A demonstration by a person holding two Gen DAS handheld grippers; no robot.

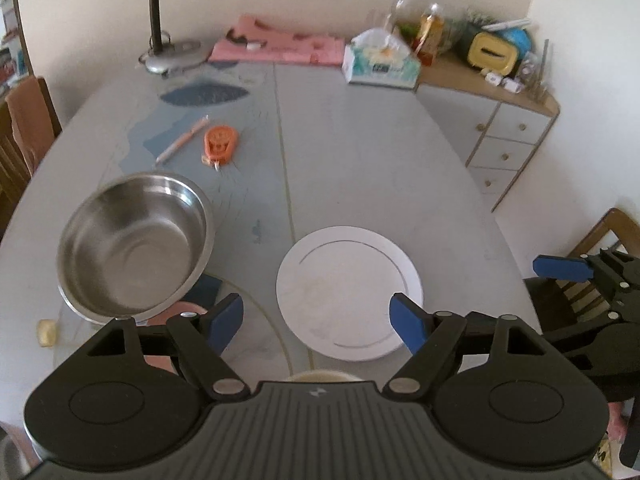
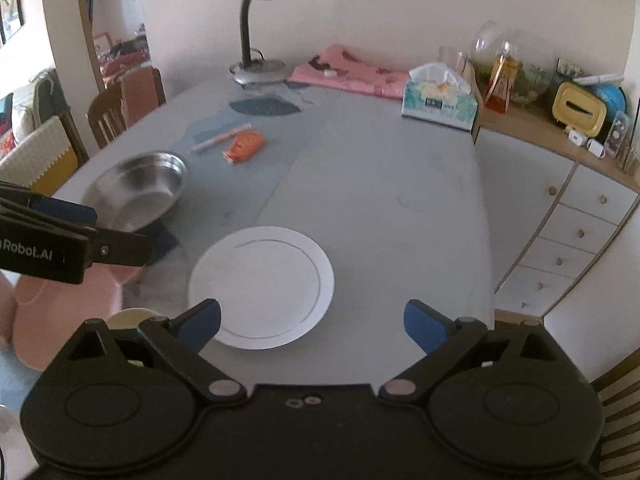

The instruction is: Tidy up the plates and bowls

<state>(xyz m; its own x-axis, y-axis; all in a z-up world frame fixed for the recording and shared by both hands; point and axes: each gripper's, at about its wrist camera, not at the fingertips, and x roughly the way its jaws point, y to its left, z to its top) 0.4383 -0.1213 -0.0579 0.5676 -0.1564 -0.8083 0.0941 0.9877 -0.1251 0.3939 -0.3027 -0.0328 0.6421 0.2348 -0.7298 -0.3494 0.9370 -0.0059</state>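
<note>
White and round, the flat ceramic plate [image 2: 262,286] lies on the grey table [image 2: 380,208] just ahead of the wide, empty right gripper [image 2: 312,322], nearer than the likewise wide, empty left gripper [image 1: 318,320], beside the stainless steel bowl [image 1: 134,244].

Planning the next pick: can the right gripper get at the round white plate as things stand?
Probably yes. The right gripper is open and empty, and the round white plate lies flat on the grey table just ahead of it with nothing on top. The left gripper hovers nearby but looks clear of that path.
</note>
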